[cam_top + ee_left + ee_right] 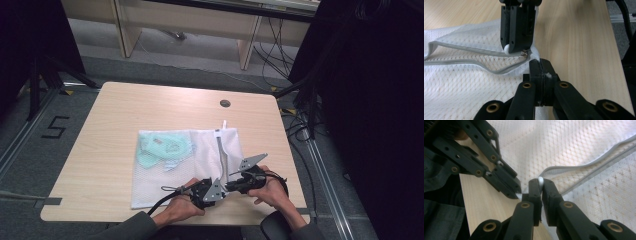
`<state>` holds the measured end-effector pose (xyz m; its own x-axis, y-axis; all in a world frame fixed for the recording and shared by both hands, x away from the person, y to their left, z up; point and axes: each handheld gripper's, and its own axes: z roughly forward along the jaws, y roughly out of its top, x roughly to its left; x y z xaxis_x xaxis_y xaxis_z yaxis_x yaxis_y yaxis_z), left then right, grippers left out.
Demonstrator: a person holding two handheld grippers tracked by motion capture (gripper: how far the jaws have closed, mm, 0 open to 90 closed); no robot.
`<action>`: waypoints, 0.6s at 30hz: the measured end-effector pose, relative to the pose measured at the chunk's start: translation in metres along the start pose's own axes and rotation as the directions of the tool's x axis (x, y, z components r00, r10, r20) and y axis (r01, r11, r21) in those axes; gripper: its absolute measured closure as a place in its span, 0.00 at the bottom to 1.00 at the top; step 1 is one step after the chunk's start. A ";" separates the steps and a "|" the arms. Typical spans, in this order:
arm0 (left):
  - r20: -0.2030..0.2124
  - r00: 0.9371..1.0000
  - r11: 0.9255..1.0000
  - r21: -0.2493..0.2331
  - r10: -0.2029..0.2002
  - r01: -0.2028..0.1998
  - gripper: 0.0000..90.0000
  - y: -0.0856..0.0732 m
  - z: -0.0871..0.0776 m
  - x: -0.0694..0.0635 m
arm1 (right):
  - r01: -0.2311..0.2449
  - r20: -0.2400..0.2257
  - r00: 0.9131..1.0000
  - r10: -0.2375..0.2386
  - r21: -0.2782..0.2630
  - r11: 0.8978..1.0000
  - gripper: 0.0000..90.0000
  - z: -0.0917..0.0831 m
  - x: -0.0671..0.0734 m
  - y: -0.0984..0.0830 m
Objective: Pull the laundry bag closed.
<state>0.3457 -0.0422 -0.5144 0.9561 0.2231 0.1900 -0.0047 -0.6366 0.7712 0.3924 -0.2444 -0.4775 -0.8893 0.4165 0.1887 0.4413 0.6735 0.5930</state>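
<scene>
Left gripper [540, 66]: jaws pressed together, pinching the corner fabric of the mesh laundry bag [165, 187] right at the zipper's end. A shred of white mesh shows between the pads. Looks like an anchor grip, holding the bag still so the zip can run.

Right gripper [540, 185]: jaws clamped on the white zipper pull [540, 180]; the small white bead sits between the pads. In the left gripper view the same gripper comes down from 12 o'clock, its tips on the pull, with the metal slider [525, 52] just beside them.

The two grippers are nearly tip to tip. In the high view they meet at the bag's near right corner, about 5 o'clock on the table [120, 105], with the left gripper [202, 192] at 9 o'clock of the right one [240, 182].

Zipper [474, 50]: grey tape gapes open, running away from the slider in a loose curve. In the high view it heads from the grippers toward 12 o'clock across the bag.

Bag lies flat, centre to near edge of the table. The pale green garment [165, 148] is inside, toward the 10 o'clock corner of the bag, well apart from the grippers.

My read: setup for closing the zip, one side braced and the other ready to drag the pull along the tape. Zip is mostly open.
</scene>
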 end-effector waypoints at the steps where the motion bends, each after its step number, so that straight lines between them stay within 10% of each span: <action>1: -0.003 1.000 1.000 -0.002 -0.012 0.012 0.99 -0.001 0.000 -0.001 | -0.005 0.003 1.000 0.005 -0.003 1.000 0.96 0.000 0.000 0.000; 18: 0.040 0.997 0.997 0.005 -0.072 0.072 0.99 -0.003 -0.004 -0.001 | 0.011 0.005 1.000 -0.011 0.021 1.000 0.96 0.006 -0.006 0.005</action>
<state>0.3440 -0.0375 -0.5141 0.9649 0.2387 0.1093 0.0658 -0.6229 0.7796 0.4000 -0.2399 -0.4806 -0.8935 0.4121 0.1784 0.4341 0.6908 0.5782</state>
